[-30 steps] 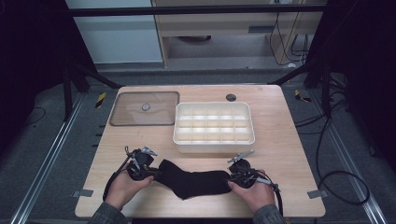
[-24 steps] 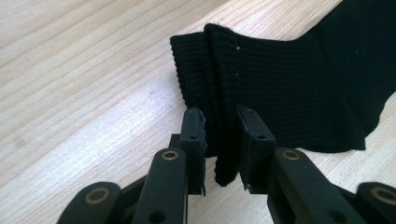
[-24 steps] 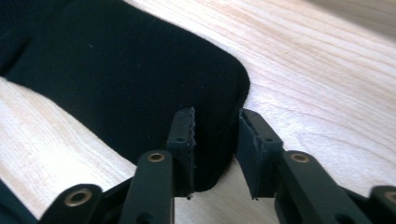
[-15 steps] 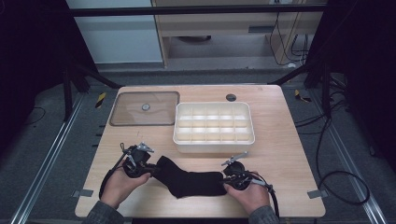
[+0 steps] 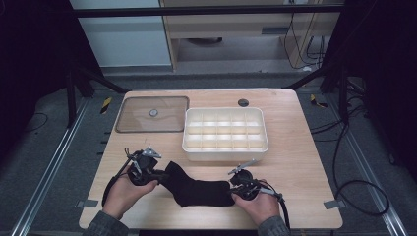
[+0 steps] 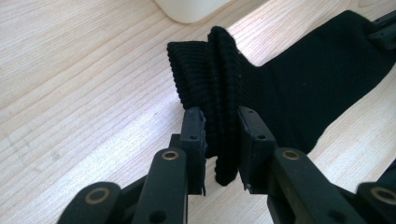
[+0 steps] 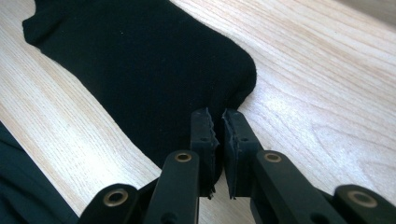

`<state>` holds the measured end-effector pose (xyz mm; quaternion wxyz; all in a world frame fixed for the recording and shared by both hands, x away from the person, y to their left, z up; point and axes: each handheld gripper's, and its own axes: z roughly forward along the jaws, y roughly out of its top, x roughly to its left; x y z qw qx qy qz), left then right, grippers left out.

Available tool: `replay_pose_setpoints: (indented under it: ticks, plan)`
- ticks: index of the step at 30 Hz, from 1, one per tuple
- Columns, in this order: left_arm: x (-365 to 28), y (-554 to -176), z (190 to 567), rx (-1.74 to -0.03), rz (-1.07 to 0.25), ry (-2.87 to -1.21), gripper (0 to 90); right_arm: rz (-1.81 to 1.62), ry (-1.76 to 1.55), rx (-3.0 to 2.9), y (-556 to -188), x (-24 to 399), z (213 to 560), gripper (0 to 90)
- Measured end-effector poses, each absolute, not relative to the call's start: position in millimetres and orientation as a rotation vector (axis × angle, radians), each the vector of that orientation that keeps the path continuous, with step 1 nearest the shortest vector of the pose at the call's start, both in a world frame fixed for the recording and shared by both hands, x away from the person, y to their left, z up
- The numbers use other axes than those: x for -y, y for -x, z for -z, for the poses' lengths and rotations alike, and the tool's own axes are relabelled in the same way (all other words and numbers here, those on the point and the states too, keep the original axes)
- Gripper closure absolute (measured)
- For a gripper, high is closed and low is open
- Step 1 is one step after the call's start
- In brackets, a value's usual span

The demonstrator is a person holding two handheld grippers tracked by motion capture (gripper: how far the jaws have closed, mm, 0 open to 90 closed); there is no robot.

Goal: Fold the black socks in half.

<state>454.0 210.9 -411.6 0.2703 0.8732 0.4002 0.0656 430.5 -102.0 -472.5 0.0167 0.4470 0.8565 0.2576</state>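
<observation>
Since the earlier frame, I'm seeing my right gripper [image 7: 219, 122] closing its jaws onto the toe of the black sock [image 5: 199, 188]; my left gripper [image 6: 220, 128] is pinching the ribbed cuff, with the sock lying on the table [image 5: 305, 162] between both.

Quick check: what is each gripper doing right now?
Left gripper: closed on the black sock's ribbed cuff.
Right gripper: jaws just closing, pinching the sock's toe end.

The right claw [image 7: 218, 122] hides the sock [image 7: 140, 70] edge between its pads, so the pinch stays unclear.
</observation>
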Motion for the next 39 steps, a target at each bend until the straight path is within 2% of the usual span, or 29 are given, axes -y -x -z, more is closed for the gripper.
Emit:
replay_pose_setpoints:
  ticks: [22, 39]
  plan:
    - [-184, -441, 393, -0.947, -0.162, -2.396, 73.9, -0.798, -1.337, -2.704, -436, 85, 468, 83.6]
    - [-155, -433, 397, -0.867, -0.142, -2.454, 73.9, -0.812, -1.326, -2.723, -439, 81, 469, 83.5]
